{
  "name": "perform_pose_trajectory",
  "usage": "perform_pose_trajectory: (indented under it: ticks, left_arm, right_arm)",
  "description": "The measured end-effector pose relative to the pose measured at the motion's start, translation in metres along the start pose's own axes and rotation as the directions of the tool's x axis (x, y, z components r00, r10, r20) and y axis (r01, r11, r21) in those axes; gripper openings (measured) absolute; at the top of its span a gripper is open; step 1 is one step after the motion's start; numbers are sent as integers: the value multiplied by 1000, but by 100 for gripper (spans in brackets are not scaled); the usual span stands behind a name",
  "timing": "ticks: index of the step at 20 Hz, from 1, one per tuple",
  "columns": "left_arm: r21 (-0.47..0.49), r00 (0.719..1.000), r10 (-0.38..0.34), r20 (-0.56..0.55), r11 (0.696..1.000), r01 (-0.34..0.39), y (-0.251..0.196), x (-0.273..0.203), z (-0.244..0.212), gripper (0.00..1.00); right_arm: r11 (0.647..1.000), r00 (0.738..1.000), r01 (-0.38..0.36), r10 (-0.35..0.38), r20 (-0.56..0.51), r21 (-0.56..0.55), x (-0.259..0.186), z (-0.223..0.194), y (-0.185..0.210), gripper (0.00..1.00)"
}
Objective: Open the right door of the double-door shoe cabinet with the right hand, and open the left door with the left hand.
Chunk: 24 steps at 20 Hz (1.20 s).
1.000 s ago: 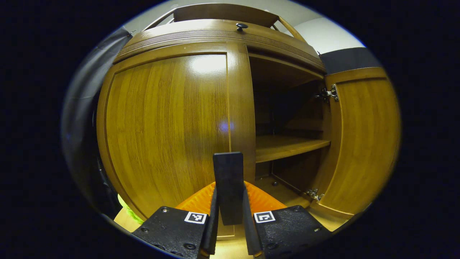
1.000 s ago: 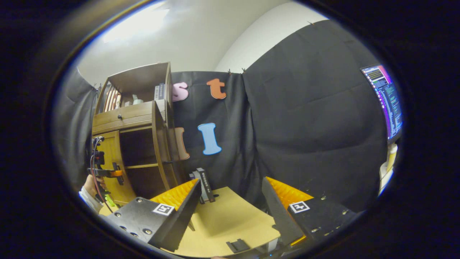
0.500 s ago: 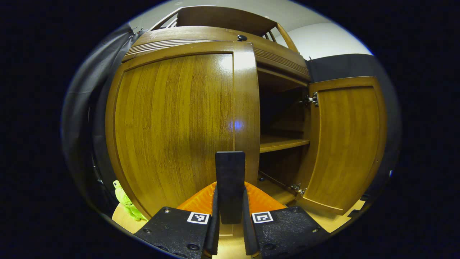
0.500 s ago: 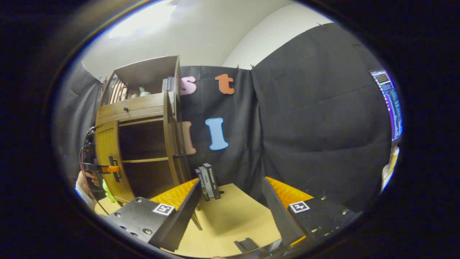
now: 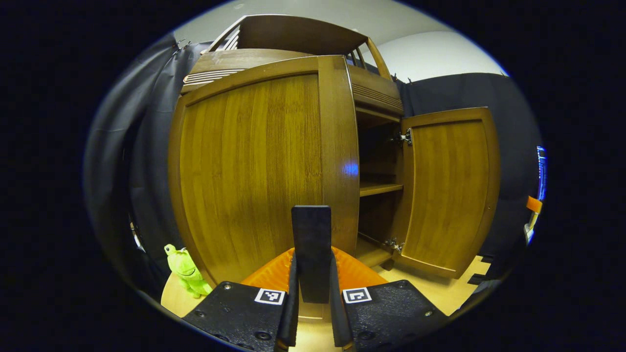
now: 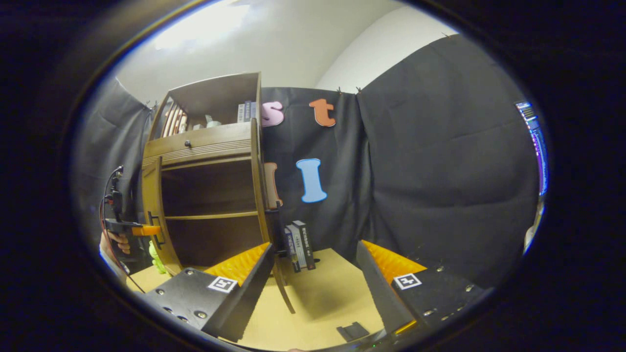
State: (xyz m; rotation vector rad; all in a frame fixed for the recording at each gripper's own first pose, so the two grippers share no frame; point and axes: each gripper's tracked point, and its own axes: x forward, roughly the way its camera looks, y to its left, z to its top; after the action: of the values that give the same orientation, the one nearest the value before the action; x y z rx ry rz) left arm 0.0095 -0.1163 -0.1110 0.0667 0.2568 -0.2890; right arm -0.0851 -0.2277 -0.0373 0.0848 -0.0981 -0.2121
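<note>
Fingers of the left claw (image 5: 311, 288) pinched the stiff brown wooden left door's (image 5: 254, 166) slim black handle (image 5: 311, 244), right claw (image 6: 313, 274) spread empty.

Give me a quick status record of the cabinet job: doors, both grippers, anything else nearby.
right door: swung wide open, shelf visible inside
left door: partly open
left hand-held gripper: shut on left door's black handle
right hand-held gripper: open, holding nothing, away from cabinet
table: books right of cabinet, green toy left of it
</note>
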Motion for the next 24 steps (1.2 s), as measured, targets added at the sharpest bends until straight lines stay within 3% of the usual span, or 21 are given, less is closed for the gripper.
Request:
perform_pose_trajectory:
  ticks: [5, 14, 18, 24]
  left_arm:
    - [1, 1000, -11, 20, 1000, 11, 11, -36, -1, 29]
    - [-2, 998, 40, 46, 999, -40, 40, -84, -2, 29]
    - [0, 994, 87, 62, 996, -87, 59, -105, -2, 28]
    - [-3, 970, 236, 56, 972, -236, 121, -131, -13, 24]
  right_arm:
    - [999, 999, -39, 39, -11, -14, 1, 0, 29, 100]
    - [994, 994, -109, 108, -21, -31, 12, -7, 87, 100]
    - [985, 985, -168, 166, -38, -50, 20, -14, 123, 100]
    - [970, 972, -228, 223, -71, -81, 34, -25, 156, 100]
